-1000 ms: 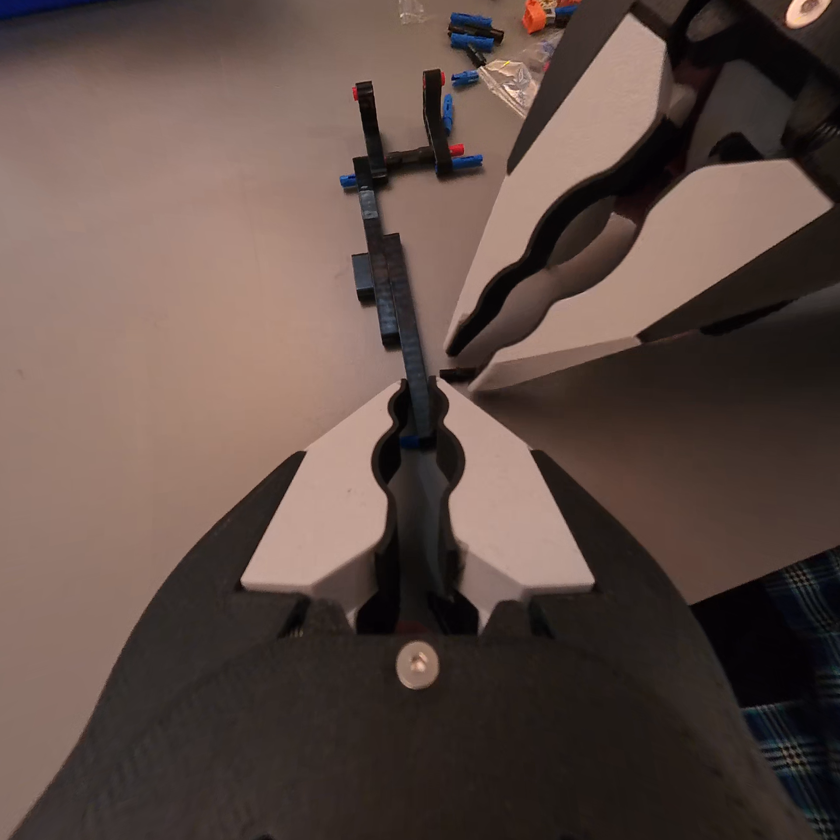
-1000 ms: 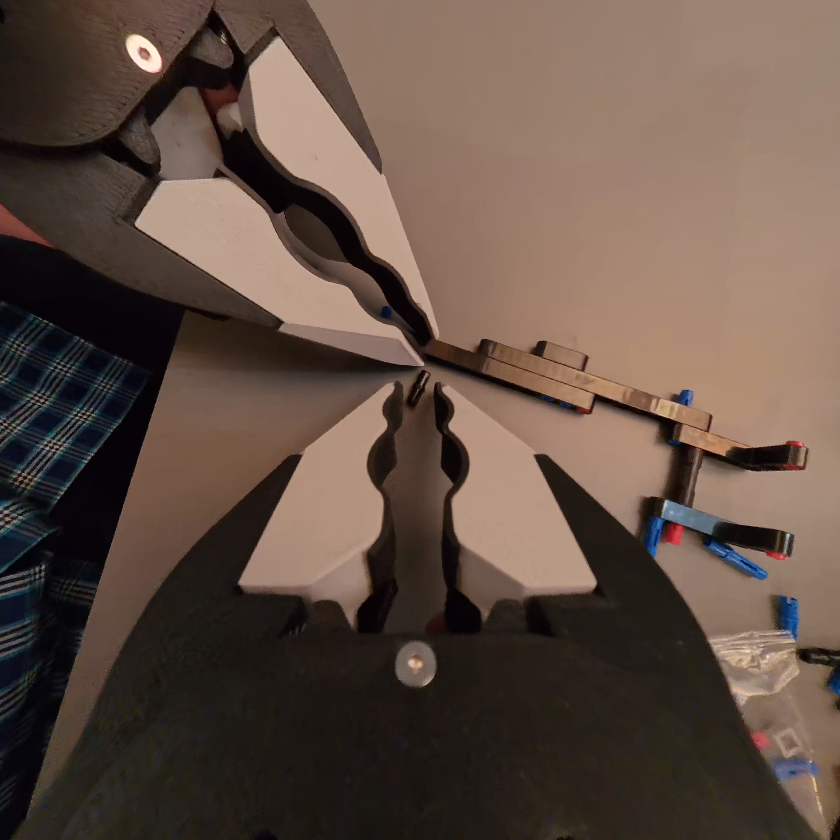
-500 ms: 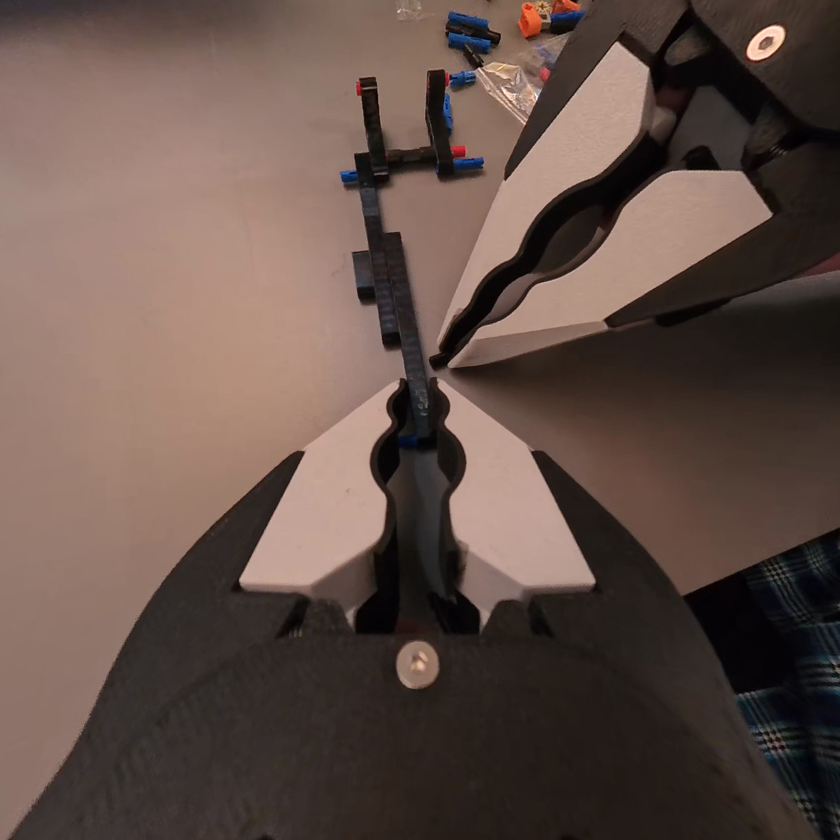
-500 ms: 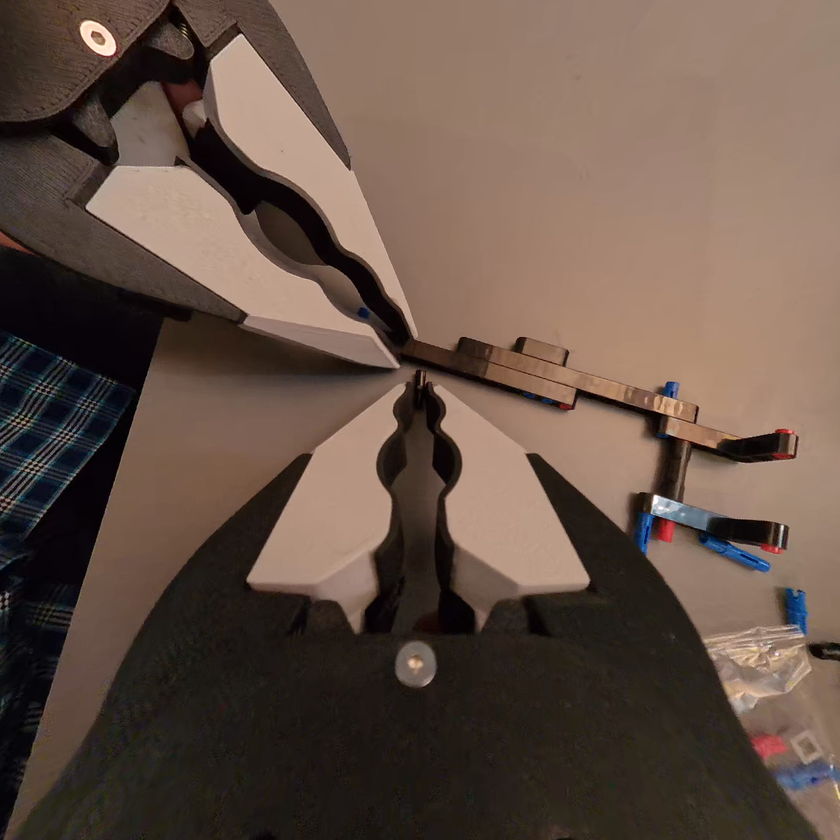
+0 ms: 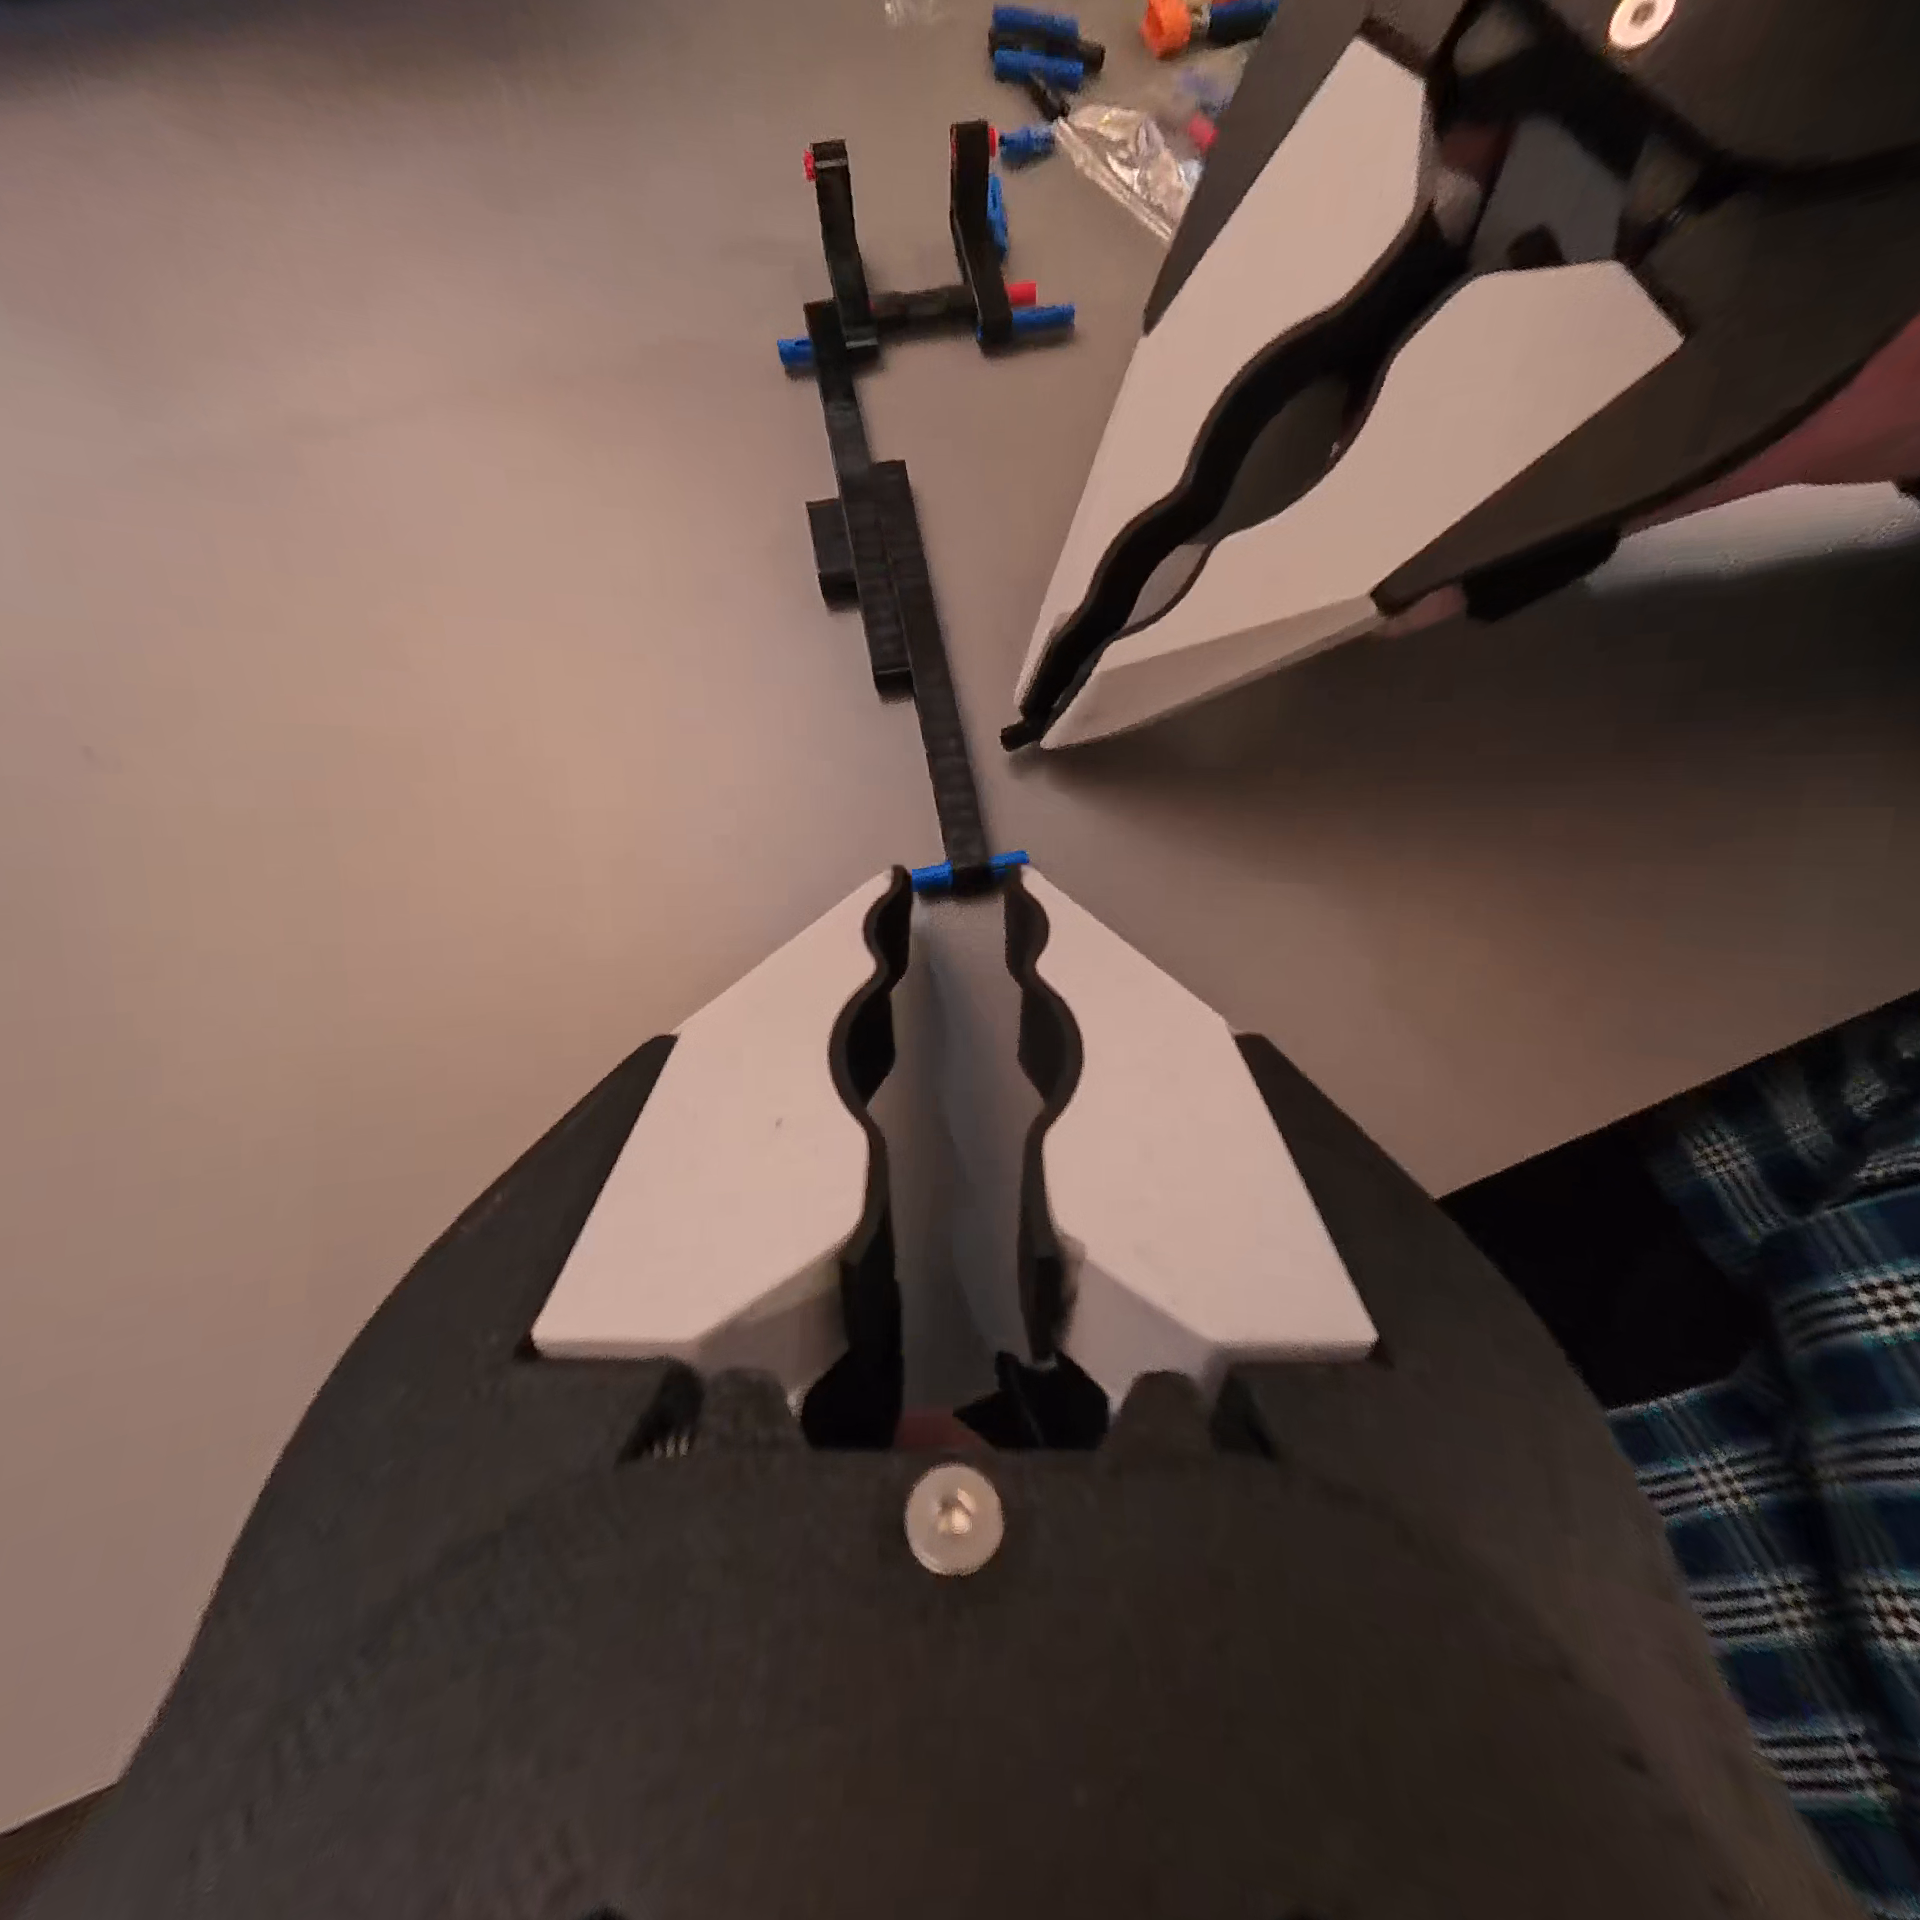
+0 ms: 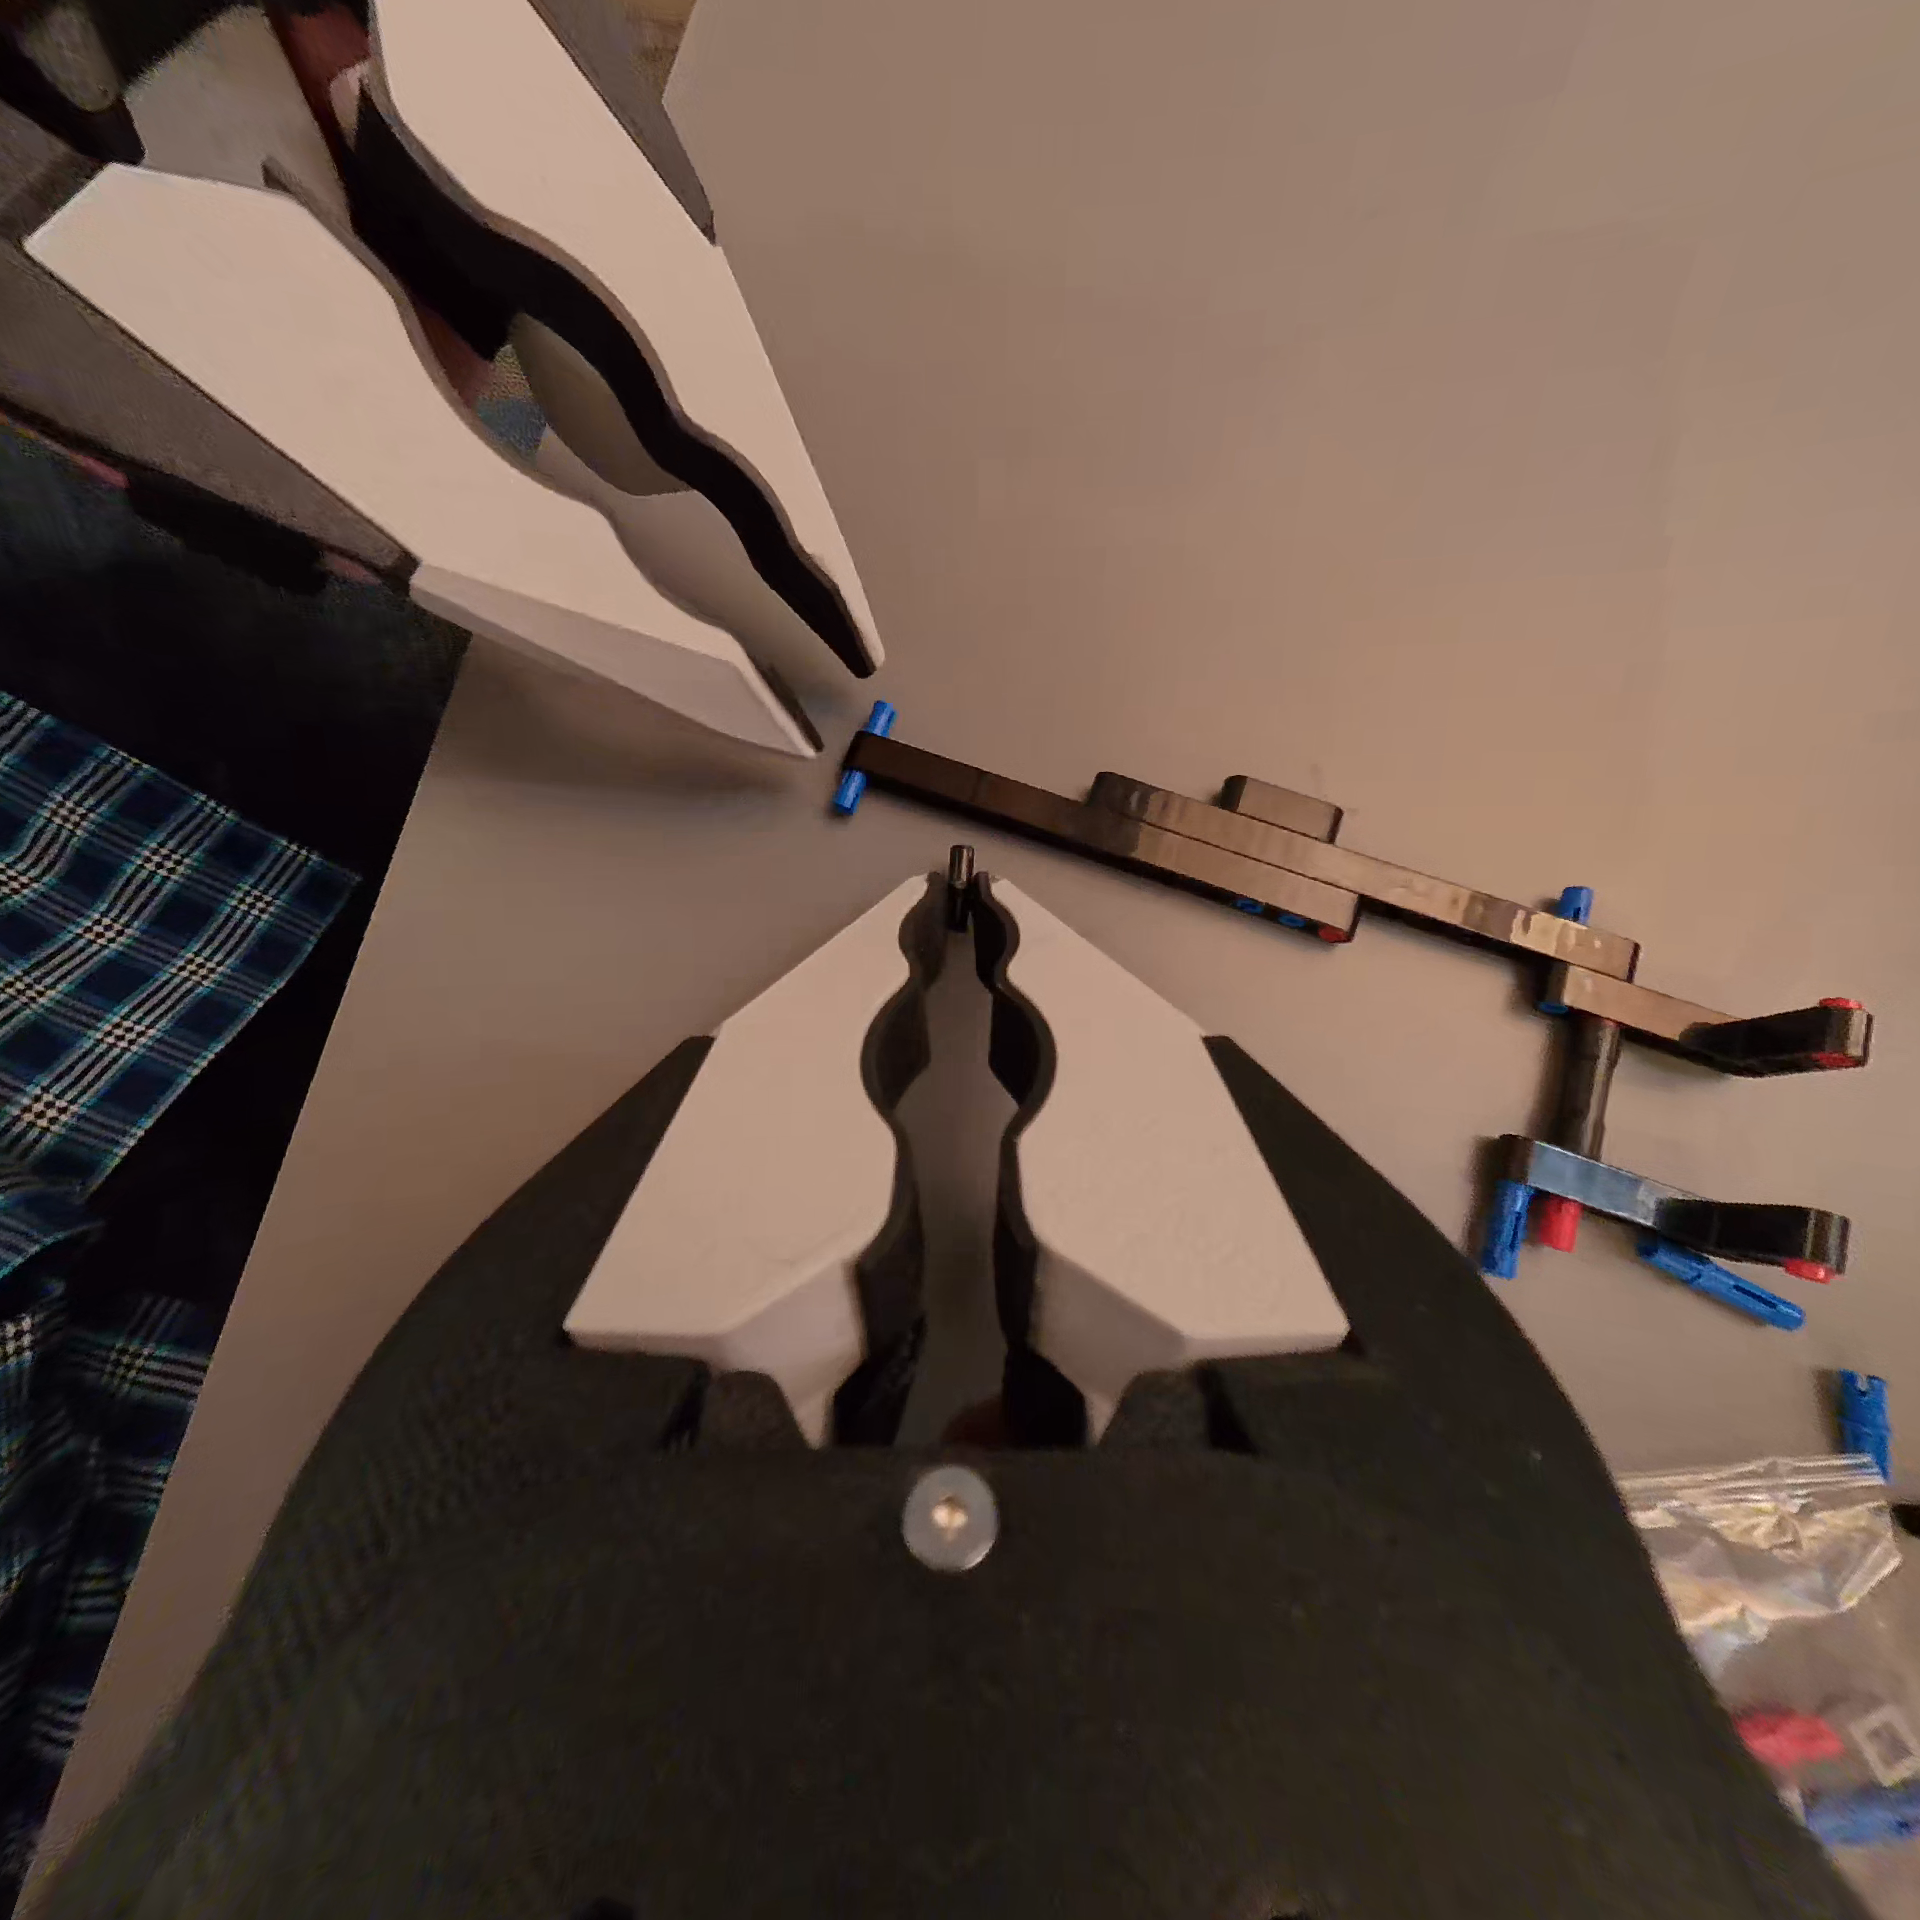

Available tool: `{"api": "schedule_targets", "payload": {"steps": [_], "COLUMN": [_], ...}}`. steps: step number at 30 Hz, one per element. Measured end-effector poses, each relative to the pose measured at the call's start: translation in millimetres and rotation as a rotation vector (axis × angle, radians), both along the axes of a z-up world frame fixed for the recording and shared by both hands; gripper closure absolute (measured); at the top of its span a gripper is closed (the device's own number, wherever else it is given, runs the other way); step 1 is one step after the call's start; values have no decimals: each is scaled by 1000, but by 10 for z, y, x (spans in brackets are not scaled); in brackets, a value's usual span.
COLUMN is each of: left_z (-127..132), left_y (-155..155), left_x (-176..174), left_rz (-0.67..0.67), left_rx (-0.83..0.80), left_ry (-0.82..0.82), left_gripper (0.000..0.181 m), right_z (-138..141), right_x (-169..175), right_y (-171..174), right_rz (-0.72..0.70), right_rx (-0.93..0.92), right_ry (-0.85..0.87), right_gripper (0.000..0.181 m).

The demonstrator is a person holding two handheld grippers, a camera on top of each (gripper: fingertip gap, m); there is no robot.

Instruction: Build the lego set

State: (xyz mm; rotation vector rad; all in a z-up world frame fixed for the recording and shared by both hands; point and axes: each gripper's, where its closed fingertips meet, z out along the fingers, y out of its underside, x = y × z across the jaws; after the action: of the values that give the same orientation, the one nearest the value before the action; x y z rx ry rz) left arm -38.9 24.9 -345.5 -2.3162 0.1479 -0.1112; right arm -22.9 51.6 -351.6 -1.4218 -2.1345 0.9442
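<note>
A long black lego beam assembly [image 5: 914,582] lies flat on the grey table [image 5: 416,727], with a forked end far off and a blue pin [image 5: 966,873] through its near end. My left gripper [image 5: 958,883] is open and empty, its tips just short of that blue pin. In the right wrist view the assembly [image 6: 1195,831] runs to the right and my left gripper [image 6: 840,704] sits at its left end. My right gripper [image 6: 961,883] is shut on a small black pin [image 6: 958,864], close beside the beam. It also shows in the left wrist view [image 5: 1023,727].
A clear plastic bag [image 6: 1766,1558] with small parts and loose blue pins [image 6: 1860,1423] lie at the right. More loose blue and orange parts [image 5: 1039,52] lie past the forked end. The table edge and a person's plaid cloth [image 5: 1766,1403] are close by. About 4 cm separates my left fingertips from my right.
My left gripper has opened, let go of the beam's near end and drawn back a little. My right gripper has closed on the small black pin and picked it up.
</note>
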Motion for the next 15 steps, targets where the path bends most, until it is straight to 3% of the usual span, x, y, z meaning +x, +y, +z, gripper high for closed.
{"api": "schedule_targets", "payload": {"steps": [1, 15], "left_z": [-8, -22], "left_y": [1, 72], "left_x": [-18, -99], "left_rz": [7, 31], "left_rx": [-5, -7], "left_ry": [2, 15], "left_gripper": [166, 168], "right_z": [-5, 0], "right_x": [2, -5], "right_y": [0, 33], "right_rz": [0, -4], "right_rx": [0, -13], "right_ry": [1, 18], "right_gripper": [178, 180]}}
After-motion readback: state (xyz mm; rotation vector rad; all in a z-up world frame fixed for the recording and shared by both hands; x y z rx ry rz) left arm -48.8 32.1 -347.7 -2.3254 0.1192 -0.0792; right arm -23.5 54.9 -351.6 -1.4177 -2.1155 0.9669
